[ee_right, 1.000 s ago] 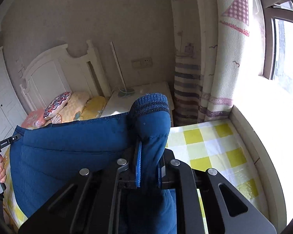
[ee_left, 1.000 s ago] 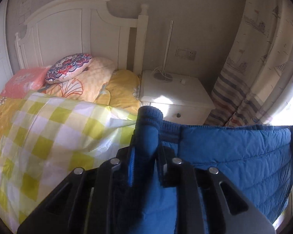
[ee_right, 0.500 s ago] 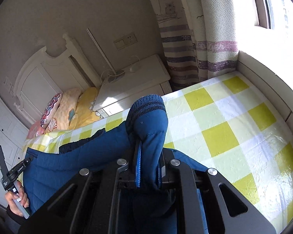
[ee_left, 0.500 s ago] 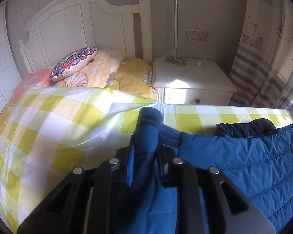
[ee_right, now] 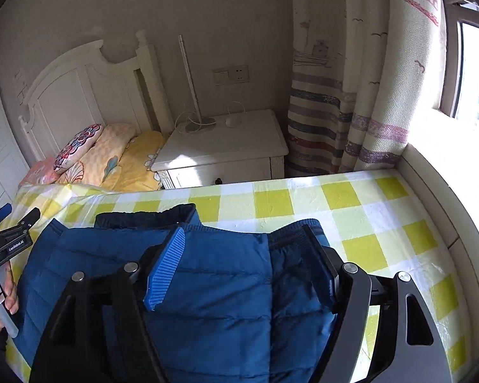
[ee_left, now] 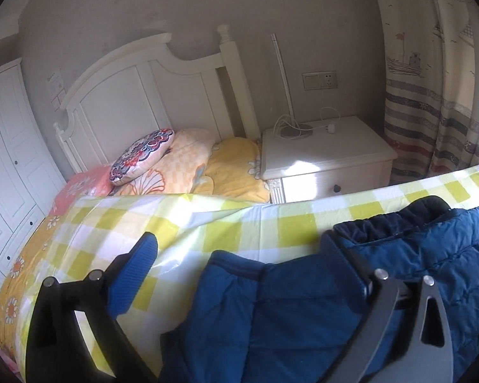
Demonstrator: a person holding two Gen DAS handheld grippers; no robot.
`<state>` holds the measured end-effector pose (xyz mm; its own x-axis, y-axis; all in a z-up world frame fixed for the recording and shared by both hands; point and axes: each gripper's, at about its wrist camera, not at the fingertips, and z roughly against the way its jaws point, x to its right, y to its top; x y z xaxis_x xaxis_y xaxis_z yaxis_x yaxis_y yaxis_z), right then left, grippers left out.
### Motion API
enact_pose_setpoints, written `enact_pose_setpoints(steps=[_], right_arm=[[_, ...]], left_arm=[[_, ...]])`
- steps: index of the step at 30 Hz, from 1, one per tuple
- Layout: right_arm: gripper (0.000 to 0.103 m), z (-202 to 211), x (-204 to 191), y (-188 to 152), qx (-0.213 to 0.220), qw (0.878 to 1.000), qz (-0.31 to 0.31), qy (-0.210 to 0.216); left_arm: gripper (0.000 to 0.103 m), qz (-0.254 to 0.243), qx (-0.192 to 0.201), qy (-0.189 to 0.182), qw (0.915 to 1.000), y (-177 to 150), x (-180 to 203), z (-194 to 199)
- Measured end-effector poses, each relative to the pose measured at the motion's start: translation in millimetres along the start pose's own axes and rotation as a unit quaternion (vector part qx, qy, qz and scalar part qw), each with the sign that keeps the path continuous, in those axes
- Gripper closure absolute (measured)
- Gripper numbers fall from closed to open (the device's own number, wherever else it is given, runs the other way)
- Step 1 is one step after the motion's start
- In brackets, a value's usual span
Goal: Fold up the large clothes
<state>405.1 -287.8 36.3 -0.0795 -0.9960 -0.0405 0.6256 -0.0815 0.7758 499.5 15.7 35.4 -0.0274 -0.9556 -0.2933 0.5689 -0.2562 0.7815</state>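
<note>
A blue quilted jacket (ee_left: 303, 312) lies spread on the yellow-and-white checked sheet (ee_left: 239, 233); it also shows in the right wrist view (ee_right: 214, 281). Its dark collar (ee_left: 396, 220) points toward the nightstand. My left gripper (ee_left: 239, 249) is open, its jaws wide apart over the jacket's left cuff (ee_left: 230, 265), holding nothing. My right gripper (ee_right: 246, 239) is open above the jacket's right side, its jaws either side of the cloth, not gripping it. The left gripper also shows at the left edge of the right wrist view (ee_right: 12, 220).
A white nightstand (ee_left: 329, 159) with a lamp stands beyond the sheet. A white headboard (ee_left: 150, 95), pillows (ee_left: 143, 156) and a yellow quilt lie at the back left. Striped curtains (ee_right: 351, 95) and a window ledge (ee_right: 431, 191) are on the right.
Both grippers lowered the jacket onto the sheet and opened, letting go of the cuffs. The jacket went from hanging between them to lying flat.
</note>
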Motion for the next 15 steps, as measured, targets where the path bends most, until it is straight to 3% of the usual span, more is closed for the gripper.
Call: enact_pose_setpoints(steps=[1,3,6,9,12,15], right_arm=[[0.02,-5,-19,0,-0.005,1.0,0.03,-0.003],[0.019,-21,-47,-2,-0.022,0.997,0.07,-0.006],[0.019,-52,-62,-12,-0.065,0.994,0.082,-0.01],[0.018,-84,-53,-29,-0.116,0.991,0.06,-0.006],[0.017,-96,-51,-35,-0.128,0.99,0.049,-0.001],[0.016,-100,-53,-39,-0.129,0.99,0.053,-0.009]], left_arm=[[0.003,-0.025,-0.006,-0.001,0.9997,4,17,1],[0.002,-0.067,-0.025,0.003,0.9975,4,48,-6],[0.003,-0.086,-0.063,-0.001,0.9943,-6,68,-32],[0.002,-0.069,-0.108,-0.03,0.9913,-29,67,-62],[0.002,-0.031,-0.115,-0.055,0.9914,-37,58,-75],[0.002,-0.021,-0.112,-0.054,0.9921,-41,59,-80]])
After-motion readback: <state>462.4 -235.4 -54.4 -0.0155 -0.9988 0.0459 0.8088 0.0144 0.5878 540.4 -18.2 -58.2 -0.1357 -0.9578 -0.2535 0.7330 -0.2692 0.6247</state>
